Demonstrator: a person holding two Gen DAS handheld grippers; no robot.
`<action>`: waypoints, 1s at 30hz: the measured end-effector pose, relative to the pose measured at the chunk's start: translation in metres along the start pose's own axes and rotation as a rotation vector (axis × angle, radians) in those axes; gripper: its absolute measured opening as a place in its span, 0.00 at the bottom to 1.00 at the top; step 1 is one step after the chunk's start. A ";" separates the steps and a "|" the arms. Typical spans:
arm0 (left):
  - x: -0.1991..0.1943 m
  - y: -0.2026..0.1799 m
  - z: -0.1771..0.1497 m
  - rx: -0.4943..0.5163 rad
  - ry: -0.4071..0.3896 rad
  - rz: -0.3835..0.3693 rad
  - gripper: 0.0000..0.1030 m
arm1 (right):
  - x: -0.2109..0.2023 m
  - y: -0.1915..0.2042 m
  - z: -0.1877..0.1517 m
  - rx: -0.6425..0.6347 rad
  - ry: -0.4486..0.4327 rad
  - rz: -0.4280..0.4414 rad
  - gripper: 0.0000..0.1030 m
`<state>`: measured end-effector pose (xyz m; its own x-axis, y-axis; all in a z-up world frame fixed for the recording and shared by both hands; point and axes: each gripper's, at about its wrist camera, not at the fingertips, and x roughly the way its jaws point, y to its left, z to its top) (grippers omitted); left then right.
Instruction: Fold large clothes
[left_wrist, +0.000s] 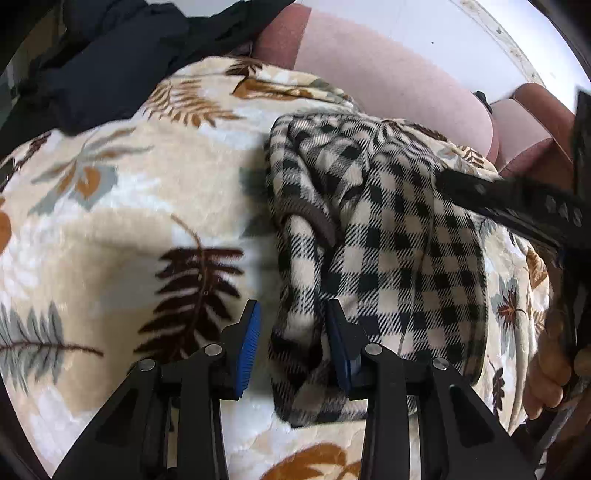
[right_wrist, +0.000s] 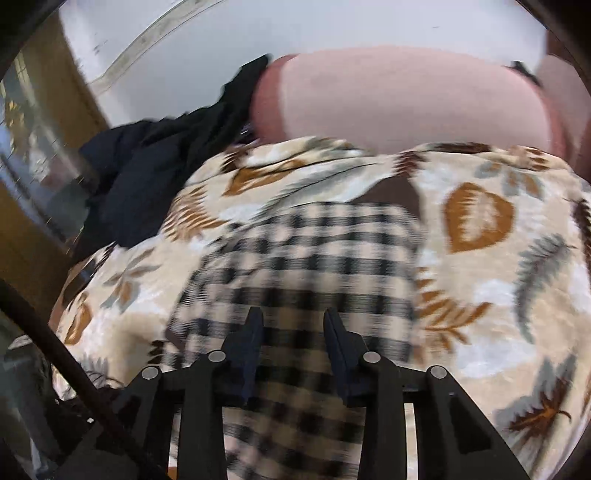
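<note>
Left gripper (left_wrist: 293, 332), fingers apart, straddles a fold of checked garment (left_wrist: 384, 251) on leaf-print blanket (left_wrist: 129, 206).

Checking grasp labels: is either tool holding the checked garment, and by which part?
Neither. Both the left tool and the right tool are open, fingers apart over the checked garment, nothing pinched.

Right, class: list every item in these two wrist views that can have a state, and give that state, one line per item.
Checked garment: bunched and creased on the blanket, not yet folded flat.
Leaf-print blanket: spread out over the sofa.
Dark garment: heaped, unfolded, at the blanket's far edge.
Left gripper: open, jaws either side of a fold of the checked cloth.
Right gripper: open, above the checked cloth.
</note>
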<state>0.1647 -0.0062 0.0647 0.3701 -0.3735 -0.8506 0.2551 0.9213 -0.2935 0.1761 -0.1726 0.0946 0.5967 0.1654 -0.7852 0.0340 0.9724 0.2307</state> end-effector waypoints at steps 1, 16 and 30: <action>0.000 0.000 -0.003 0.001 0.004 0.000 0.34 | 0.008 0.008 0.002 -0.009 0.017 0.013 0.36; 0.001 0.007 -0.029 0.015 -0.007 -0.019 0.34 | 0.126 0.061 0.033 -0.065 0.218 -0.032 0.38; -0.031 0.004 -0.014 -0.006 -0.070 -0.055 0.32 | -0.017 0.022 -0.030 -0.120 0.021 -0.053 0.39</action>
<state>0.1420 0.0111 0.0837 0.4171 -0.4299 -0.8008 0.2716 0.8997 -0.3416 0.1431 -0.1489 0.0959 0.5799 0.1152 -0.8065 -0.0319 0.9924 0.1188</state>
